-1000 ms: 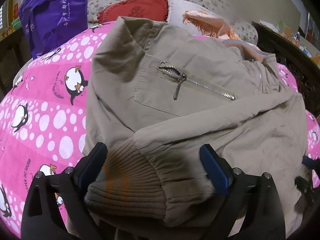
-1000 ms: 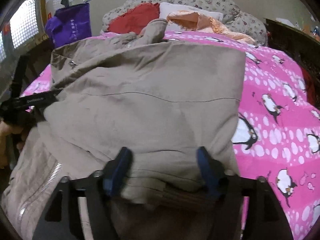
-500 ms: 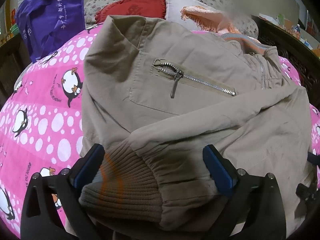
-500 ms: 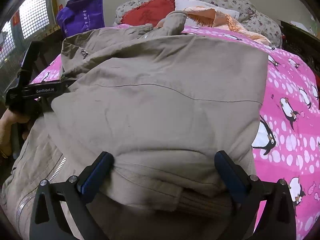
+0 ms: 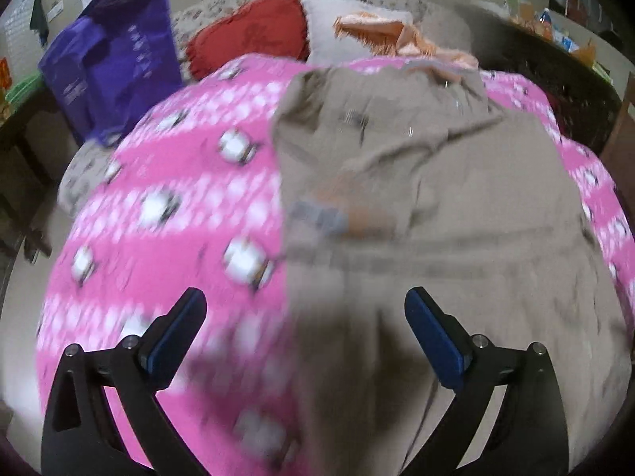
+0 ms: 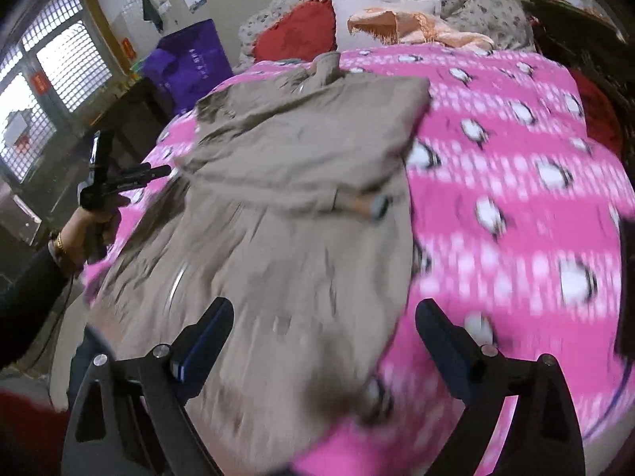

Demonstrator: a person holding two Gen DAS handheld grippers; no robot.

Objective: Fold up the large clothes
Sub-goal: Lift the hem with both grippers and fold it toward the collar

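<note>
The khaki jacket (image 6: 301,214) lies on the bed's pink penguin blanket (image 6: 516,166), its long axis running from the collar at about 12 o'clock down toward 6 o'clock in both wrist views. Both sleeves look folded across the body, though motion blur makes the layers hard to read. The right gripper (image 6: 323,339) is released, its jaws having just closed a little with nothing between them; it hangs above the hem's right corner. The left gripper (image 5: 305,327) is likewise spread wide and empty, over the jacket's left edge. Each gripper sits equally near its own hem corner, so folding the hem toward 12 o'clock seems next.
</note>
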